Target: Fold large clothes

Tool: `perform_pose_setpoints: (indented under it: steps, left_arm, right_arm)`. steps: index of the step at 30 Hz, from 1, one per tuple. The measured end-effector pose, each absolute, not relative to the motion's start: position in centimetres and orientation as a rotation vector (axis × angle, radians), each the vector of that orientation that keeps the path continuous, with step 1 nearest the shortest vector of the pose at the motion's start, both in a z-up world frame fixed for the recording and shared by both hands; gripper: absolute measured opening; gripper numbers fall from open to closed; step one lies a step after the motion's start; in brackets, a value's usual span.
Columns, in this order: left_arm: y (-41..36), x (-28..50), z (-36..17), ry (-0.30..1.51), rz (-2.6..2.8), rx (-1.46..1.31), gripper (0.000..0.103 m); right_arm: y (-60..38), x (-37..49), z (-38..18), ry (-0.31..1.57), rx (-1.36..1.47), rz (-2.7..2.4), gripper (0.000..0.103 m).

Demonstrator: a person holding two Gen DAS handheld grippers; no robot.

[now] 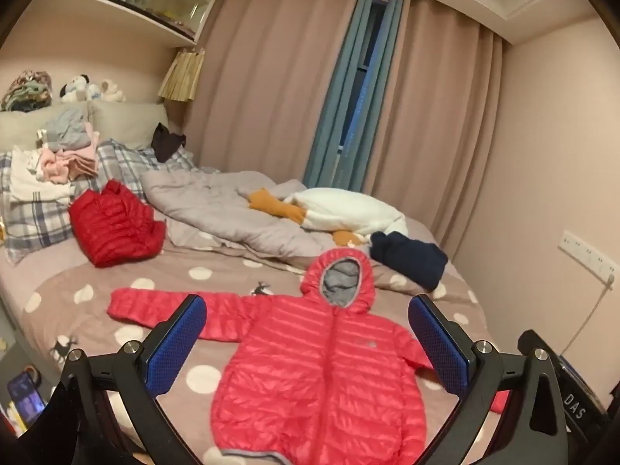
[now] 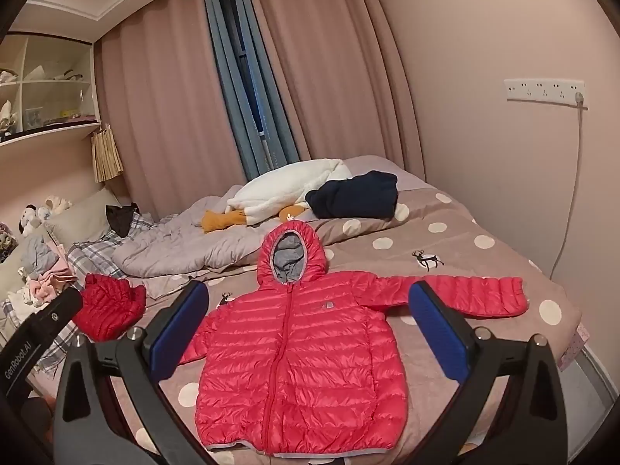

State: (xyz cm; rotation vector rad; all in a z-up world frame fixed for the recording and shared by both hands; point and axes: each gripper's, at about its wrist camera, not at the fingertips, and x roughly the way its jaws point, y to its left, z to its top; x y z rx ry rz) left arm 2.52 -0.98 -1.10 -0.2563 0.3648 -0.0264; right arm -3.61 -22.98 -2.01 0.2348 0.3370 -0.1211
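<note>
On the bed (image 2: pixel 484 217), near its front edge, the pink hooded puffer jacket (image 2: pixel 302 352) is lying spread flat, front up, and no fold is yet being made in it: the zip is closed, the hood (image 2: pixel 290 254) is pointing toward the rumpled grey quilt (image 1: pixel 217 205), and both sleeves are stretched out sideways. Further back, a darker red puffer jacket (image 1: pixel 114 224) is lying bunched rather than laid out, so the pink jacket is judged to be the piece in hand, with sleeves, body and hood all left to be folded. Its quilted shell is looking smooth, puffy and probably slippery. Above the jacket, the left gripper (image 1: pixel 308 345) and the right gripper (image 2: pixel 310 341) are being held with jaws wide apart, nothing between them and nothing being touched.
</note>
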Motion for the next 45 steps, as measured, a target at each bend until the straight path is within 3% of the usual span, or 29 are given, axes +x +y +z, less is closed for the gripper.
perform_pose_setpoints:
  steps: [45]
  left_arm:
    - [-1.6, 1.8, -0.7, 0.363, -0.023, -0.228, 0.103]
  right_arm:
    - [-23.4, -4.8, -2.2, 0.326, 0.245, -0.117, 0.103]
